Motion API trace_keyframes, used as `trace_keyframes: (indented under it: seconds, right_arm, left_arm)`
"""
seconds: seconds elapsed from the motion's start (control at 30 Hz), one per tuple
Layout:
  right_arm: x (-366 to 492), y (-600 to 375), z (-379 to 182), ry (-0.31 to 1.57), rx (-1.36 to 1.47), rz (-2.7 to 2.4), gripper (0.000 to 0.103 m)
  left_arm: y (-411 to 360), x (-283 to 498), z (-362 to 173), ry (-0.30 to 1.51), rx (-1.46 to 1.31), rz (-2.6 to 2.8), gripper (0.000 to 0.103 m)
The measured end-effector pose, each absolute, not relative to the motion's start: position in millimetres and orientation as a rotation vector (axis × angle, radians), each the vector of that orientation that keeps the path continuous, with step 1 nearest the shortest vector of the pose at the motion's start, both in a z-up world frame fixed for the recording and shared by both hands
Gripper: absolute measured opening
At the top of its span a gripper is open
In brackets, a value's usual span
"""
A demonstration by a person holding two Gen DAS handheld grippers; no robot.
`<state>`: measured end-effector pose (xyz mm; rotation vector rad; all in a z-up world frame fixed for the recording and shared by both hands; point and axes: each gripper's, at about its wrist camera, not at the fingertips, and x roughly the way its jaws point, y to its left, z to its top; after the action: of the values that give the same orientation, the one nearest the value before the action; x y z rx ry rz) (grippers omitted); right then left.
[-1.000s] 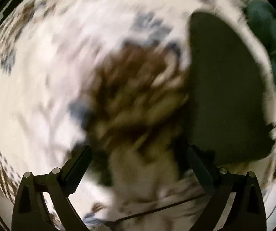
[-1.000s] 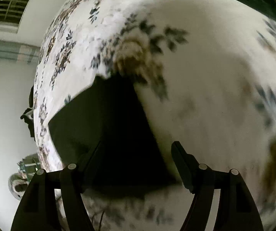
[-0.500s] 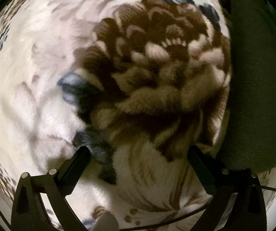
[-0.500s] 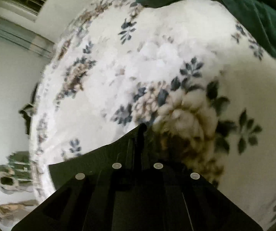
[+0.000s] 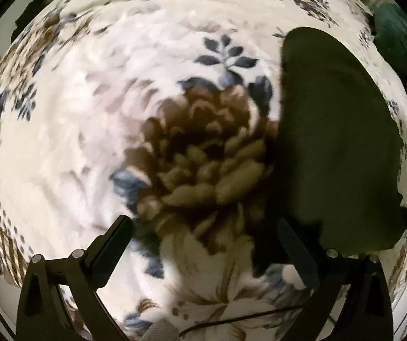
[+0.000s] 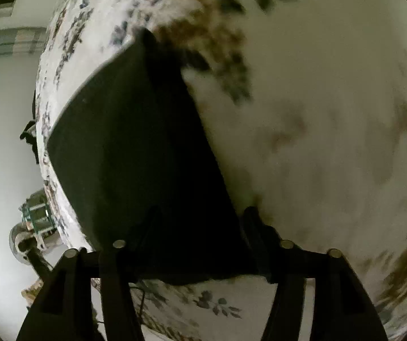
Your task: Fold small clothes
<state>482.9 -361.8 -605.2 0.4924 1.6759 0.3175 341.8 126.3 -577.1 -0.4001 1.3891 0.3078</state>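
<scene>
I'm hovering both tongs spread wide and empty — left gripper (image 5: 203,244), right gripper (image 6: 200,238) — over the dark garment (image 5: 334,147) lying flat on the floral blanket (image 5: 89,113). I'm aiming to pinch one edge low, not the fleece.

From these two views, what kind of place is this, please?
Probably a bedroom at home. The dark garment lies on a plush floral blanket, like bedding; a green cloth is heaped at its edge, and a plain wall stands beyond.
</scene>
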Motion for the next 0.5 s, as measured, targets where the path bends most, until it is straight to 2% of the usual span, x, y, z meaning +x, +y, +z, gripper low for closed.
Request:
trace_keyframes:
  seconds: [0.13, 0.27, 0.37, 0.43, 0.5]
  right_arm:
    - [459, -373, -562, 1.491, 0.518, 0.273, 0.011]
    - [441, -375, -533, 1.425, 0.514, 0.228, 0.011]
    - [435, -371, -558, 1.497, 0.430, 0.159, 0.011]
    - [439, -371, -589, 1.609, 0.402, 0.176, 0.012]
    - [450, -380, -602, 1.652, 0.478, 0.188, 0.024]
  left_arm:
    - [115, 356, -571, 1.381, -0.372, 0.291, 0.103]
    - [107, 373, -568, 1.381, -0.331, 0.269, 0.103]
    - [94, 376, -568, 1.370, -0.336, 0.258, 0.103]
    - [95, 388, -567, 1.357, -0.338, 0.253, 0.103]
    - [97, 406, -565, 1.331, -0.333, 0.254, 0.103]
